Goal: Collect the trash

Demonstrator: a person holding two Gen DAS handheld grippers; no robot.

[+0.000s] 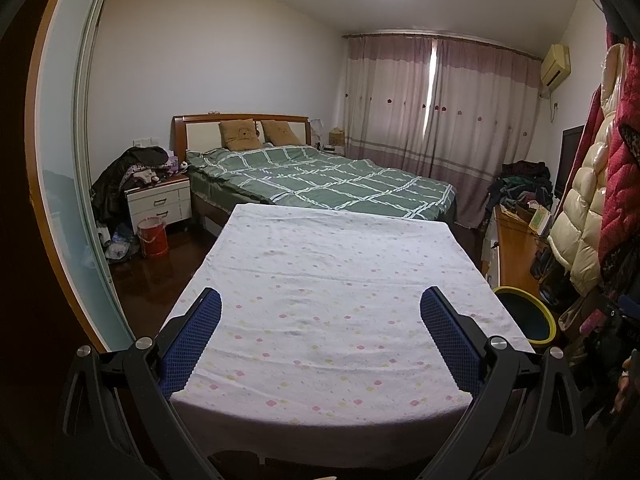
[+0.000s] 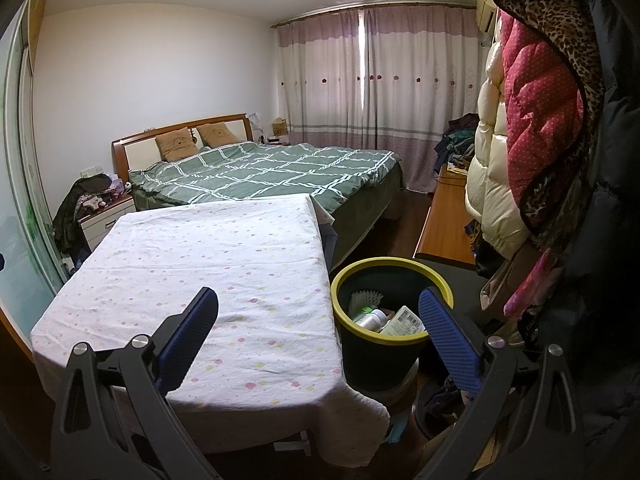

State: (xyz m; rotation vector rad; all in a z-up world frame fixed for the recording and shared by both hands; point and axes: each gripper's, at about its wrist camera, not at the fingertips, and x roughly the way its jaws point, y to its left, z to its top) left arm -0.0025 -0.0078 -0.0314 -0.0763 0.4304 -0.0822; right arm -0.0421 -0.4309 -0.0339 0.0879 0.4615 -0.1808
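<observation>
Left tongs [image 1: 320,320] and right tongs [image 2: 318,320]: both spread wide, empty, above the cloth-covered worktop [image 2: 208,248]. Bin [image 2: 380,344] just right of worktop. Only the right view shows its contents: white bottle [image 2: 372,318], box with barcode label [image 2: 406,322], print unreadable

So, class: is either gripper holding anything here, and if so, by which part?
Nothing is held. The left gripper and right gripper are both open, nothing between their fingers.
</observation>
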